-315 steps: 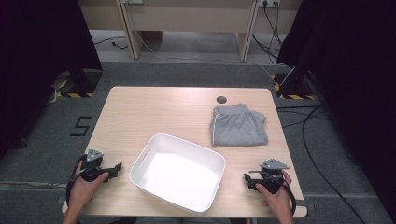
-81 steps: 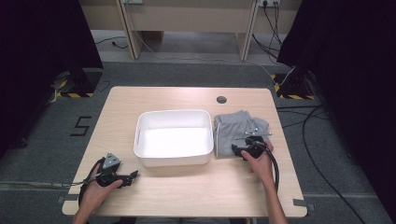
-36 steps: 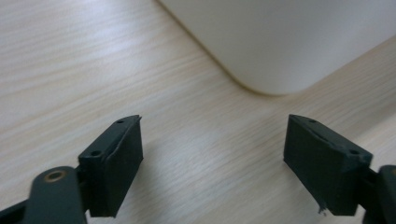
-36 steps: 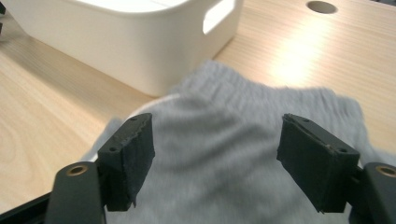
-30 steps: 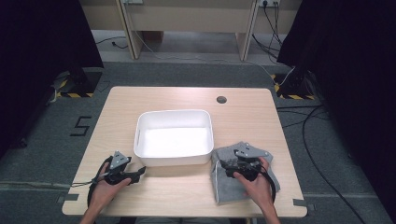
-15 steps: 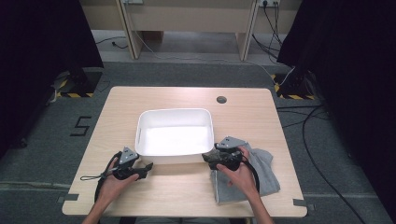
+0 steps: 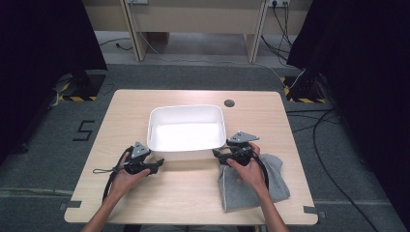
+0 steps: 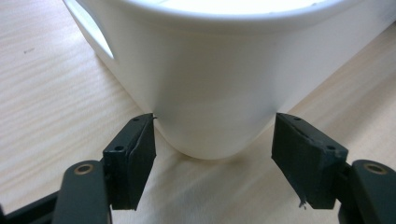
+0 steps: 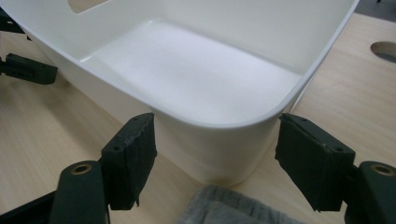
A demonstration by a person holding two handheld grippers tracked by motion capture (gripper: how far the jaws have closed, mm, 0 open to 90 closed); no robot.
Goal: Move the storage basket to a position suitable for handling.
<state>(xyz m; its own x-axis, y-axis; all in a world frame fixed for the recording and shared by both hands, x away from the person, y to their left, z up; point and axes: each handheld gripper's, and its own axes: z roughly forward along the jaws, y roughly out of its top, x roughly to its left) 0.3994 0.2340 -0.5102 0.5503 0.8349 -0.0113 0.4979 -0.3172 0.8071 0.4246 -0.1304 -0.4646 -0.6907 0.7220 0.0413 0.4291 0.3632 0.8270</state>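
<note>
While both tongs [image 7: 157,166] [image 7: 217,154] gape (nothing between), each faces a near corner of the tub [image 7: 186,153].

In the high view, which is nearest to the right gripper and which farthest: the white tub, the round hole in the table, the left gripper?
1. White tub: just left of the right gripper, at its near right corner.
2. Round hole: beyond it, toward the far edge.
3. Left gripper: across the table, at the tub's near left corner.
</note>
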